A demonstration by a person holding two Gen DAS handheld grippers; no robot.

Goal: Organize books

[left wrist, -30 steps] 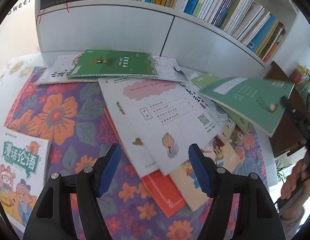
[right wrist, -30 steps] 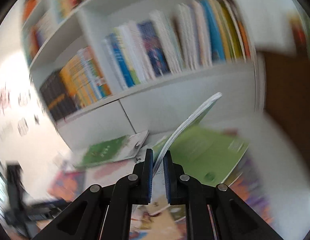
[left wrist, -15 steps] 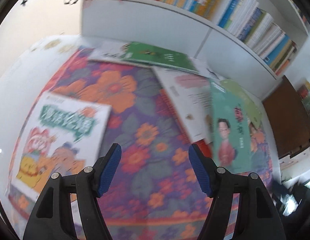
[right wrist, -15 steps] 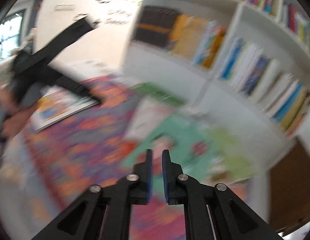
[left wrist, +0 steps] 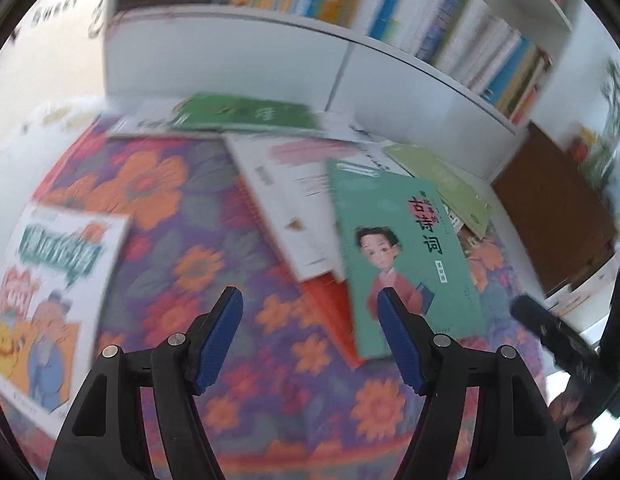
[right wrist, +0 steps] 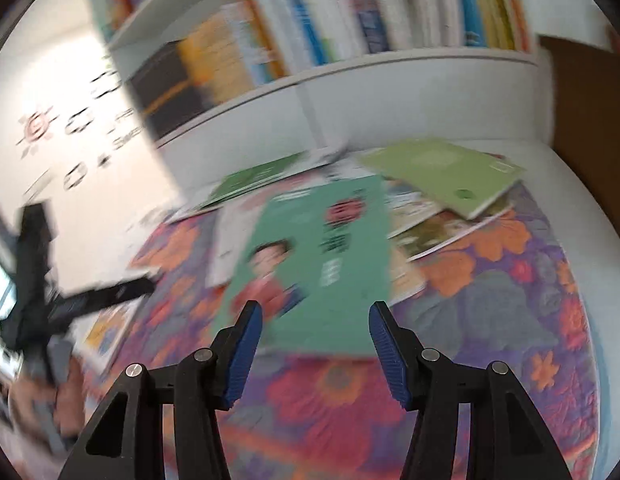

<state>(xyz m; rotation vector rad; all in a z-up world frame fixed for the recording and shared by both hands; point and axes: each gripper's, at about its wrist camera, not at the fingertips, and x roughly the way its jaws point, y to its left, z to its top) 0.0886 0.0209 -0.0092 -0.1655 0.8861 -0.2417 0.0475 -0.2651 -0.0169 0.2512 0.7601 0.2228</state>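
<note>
right claw point(right wrist: 312, 338) opening, empty; left claw point(left wrist: 310, 336) released. teal book point(right wrist: 322, 264) lies flat atop the scattered pile on the floral bench point(right wrist: 490, 292): thin, light, floppy, probably best pinched at its near edge.

White bookshelf point(left wrist: 270, 52) along the back, floral cloth point(left wrist: 214, 240), white wall point(right wrist: 50, 168) with decals, brown cabinet point(left wrist: 558, 216)

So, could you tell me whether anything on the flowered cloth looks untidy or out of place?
Yes: the thin paperbacks lie fanned at mixed angles, not stacked. The teal paperback with a cartoon child lies crooked across a white paperback and an orange one.
</note>
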